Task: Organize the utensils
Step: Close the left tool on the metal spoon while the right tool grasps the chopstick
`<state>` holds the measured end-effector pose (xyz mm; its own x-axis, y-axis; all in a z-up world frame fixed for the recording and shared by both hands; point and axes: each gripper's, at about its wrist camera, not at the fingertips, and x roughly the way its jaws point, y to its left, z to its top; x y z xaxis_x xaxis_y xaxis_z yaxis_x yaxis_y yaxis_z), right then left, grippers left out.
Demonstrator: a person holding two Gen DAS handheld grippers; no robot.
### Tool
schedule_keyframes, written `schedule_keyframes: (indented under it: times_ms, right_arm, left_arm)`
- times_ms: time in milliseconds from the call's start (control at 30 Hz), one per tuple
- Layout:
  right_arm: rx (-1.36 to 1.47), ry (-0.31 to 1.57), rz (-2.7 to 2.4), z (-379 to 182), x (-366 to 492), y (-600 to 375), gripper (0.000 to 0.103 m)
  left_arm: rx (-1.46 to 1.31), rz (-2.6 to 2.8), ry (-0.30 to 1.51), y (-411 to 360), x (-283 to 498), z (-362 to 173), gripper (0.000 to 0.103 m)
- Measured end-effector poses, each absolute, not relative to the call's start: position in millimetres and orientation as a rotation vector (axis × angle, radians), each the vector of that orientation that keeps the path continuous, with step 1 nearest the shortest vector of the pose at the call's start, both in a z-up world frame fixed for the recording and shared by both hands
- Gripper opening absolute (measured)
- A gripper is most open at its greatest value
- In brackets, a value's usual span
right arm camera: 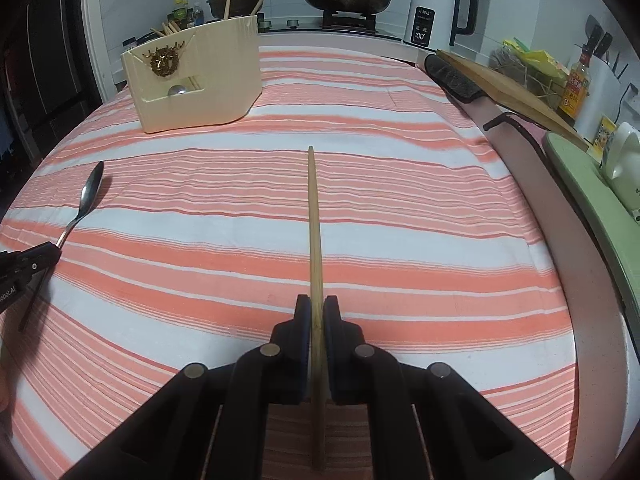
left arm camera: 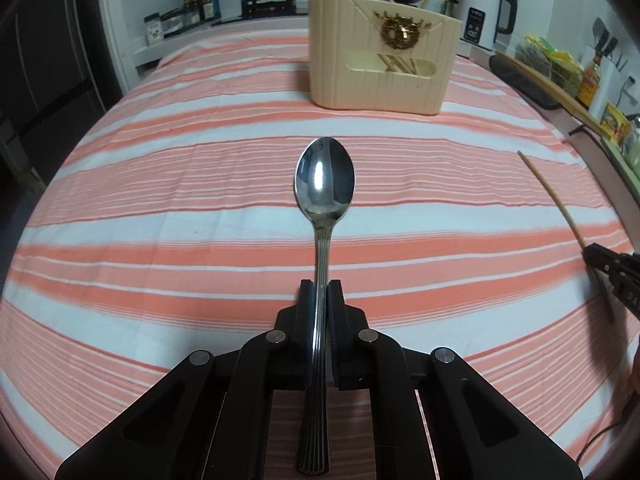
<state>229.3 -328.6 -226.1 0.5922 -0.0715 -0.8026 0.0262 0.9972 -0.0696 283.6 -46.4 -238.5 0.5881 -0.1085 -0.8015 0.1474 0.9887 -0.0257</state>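
Holding a spoon (left arm camera: 324, 184), the left gripper (left arm camera: 320, 292) is clamped tight; the right gripper (right arm camera: 317, 308) pinches a chopstick (right arm camera: 314, 220). Nothing blocks the cream holder (left arm camera: 380, 68) ahead on the striped surface (left arm camera: 180, 200).

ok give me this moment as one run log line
left gripper: shut on spoon | right gripper: shut on chopstick | utensil holder: on striped cloth

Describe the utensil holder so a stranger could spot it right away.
Start at the striped cloth covering the table. At its far end, before the stove, stands the cream holder. Its gold wreath badge and front slot, with chopsticks poking out the top, mark it.
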Motion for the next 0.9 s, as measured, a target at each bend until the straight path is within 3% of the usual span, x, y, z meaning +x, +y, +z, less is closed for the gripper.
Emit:
schedule_keyframes:
  times_ms: [200, 267, 300, 333, 367, 400, 567, 633, 900]
  right_arm:
    - [-0.055, 0.936, -0.041, -227, 231, -331, 0.008]
    - [-0.053, 0.940, -0.026, -227, 232, -331, 0.018]
    - [-0.054, 0.941, -0.022, -227, 233, -331, 0.023]
    - [-0.058, 0.937, -0.025, -226, 233, -331, 0.035]
    - [-0.057, 0.934, -0.025, -227, 234, -332, 0.041]
    - [-0.053, 0.937, -0.020, -228, 234, -333, 0.041]
    - [-0.066, 0.939, 0.001, -230, 239, -336, 0.046]
    - [-0.067, 0.940, 0.013, -231, 241, -337, 0.047]
    - [-0.095, 0.934, 0.068, -232, 255, -338, 0.052]
  left_arm:
    - [-0.025, -0.137, 0.949, -17, 294, -239, 0.008]
    - [-0.031, -0.152, 0.954, -15, 296, -239, 0.020]
    - [-0.028, -0.159, 0.953, -16, 297, -239, 0.035]
    - [-0.019, -0.165, 0.954, -18, 298, -239, 0.053]
    - [-0.004, -0.165, 0.955, -21, 299, -239, 0.062]
    - [0.014, -0.156, 0.955, -24, 299, -241, 0.075]
    - [0.062, -0.129, 0.961, -32, 304, -246, 0.090]
    - [0.063, -0.108, 0.972, -31, 309, -249, 0.101]
    - [0.078, -0.141, 0.980, -27, 318, -251, 0.103]
